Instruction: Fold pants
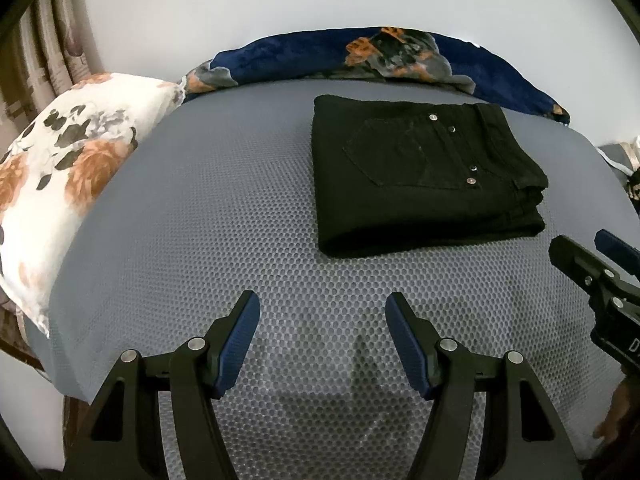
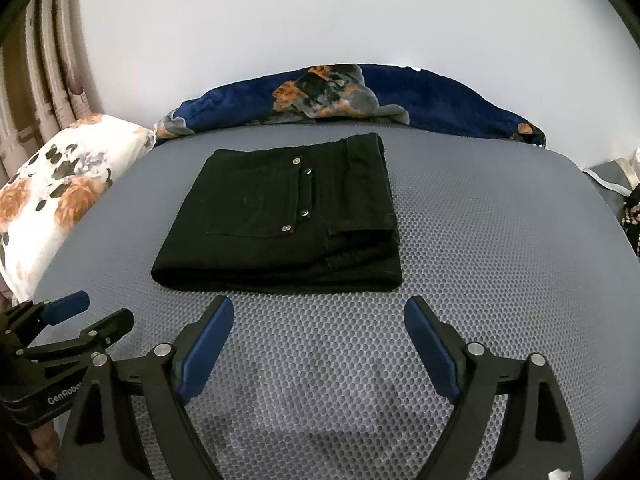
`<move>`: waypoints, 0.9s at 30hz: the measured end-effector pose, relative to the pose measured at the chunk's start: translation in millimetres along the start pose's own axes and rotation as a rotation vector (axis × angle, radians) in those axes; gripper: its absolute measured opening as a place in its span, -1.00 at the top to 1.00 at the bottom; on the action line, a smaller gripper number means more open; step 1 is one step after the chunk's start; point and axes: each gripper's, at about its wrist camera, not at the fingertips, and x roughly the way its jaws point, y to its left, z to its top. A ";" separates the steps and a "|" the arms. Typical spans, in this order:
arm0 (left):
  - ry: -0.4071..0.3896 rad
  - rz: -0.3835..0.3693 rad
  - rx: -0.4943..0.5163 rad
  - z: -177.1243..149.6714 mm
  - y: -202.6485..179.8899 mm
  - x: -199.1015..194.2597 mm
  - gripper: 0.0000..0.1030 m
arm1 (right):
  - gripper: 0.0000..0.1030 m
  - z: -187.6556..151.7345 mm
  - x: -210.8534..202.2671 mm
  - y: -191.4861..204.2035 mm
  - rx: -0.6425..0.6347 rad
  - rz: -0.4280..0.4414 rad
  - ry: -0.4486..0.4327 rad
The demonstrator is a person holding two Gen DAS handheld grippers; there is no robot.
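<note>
Black pants [image 1: 420, 176] lie folded into a compact rectangle on the grey mesh mattress [image 1: 224, 208], back pocket and metal rivets facing up. My left gripper [image 1: 322, 304] hovers open over bare mattress, short of the pants and to their left, nothing between its blue pads. In the right wrist view the same folded pants [image 2: 280, 220] lie just beyond my right gripper [image 2: 318, 308], which stands open wide and empty in front of their near edge. Each gripper shows at the edge of the other's view: the right gripper [image 1: 588, 248] and the left gripper [image 2: 92, 312].
A floral pillow [image 1: 60, 176] lies along the left side of the mattress. A navy floral blanket [image 1: 380, 56] is bunched along the far edge against a white wall. Curtains [image 2: 44, 80] hang at far left. Some fabric [image 2: 624, 188] sits off the right side.
</note>
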 end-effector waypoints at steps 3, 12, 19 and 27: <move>0.003 -0.003 0.001 0.6 0.3 2.2 -0.28 | -0.66 0.1 0.8 -1.1 0.005 -0.003 0.003; 0.005 -0.001 0.018 0.5 -2.8 5.2 -0.28 | -0.66 0.1 1.9 -2.8 0.006 -0.004 0.014; 0.008 0.010 0.026 0.5 -5.2 6.9 -0.28 | -0.66 0.3 3.4 -3.5 0.000 -0.007 0.015; 0.001 0.007 0.027 0.2 -4.7 6.1 -0.28 | -0.66 -2.0 7.5 -5.2 0.012 -0.007 0.027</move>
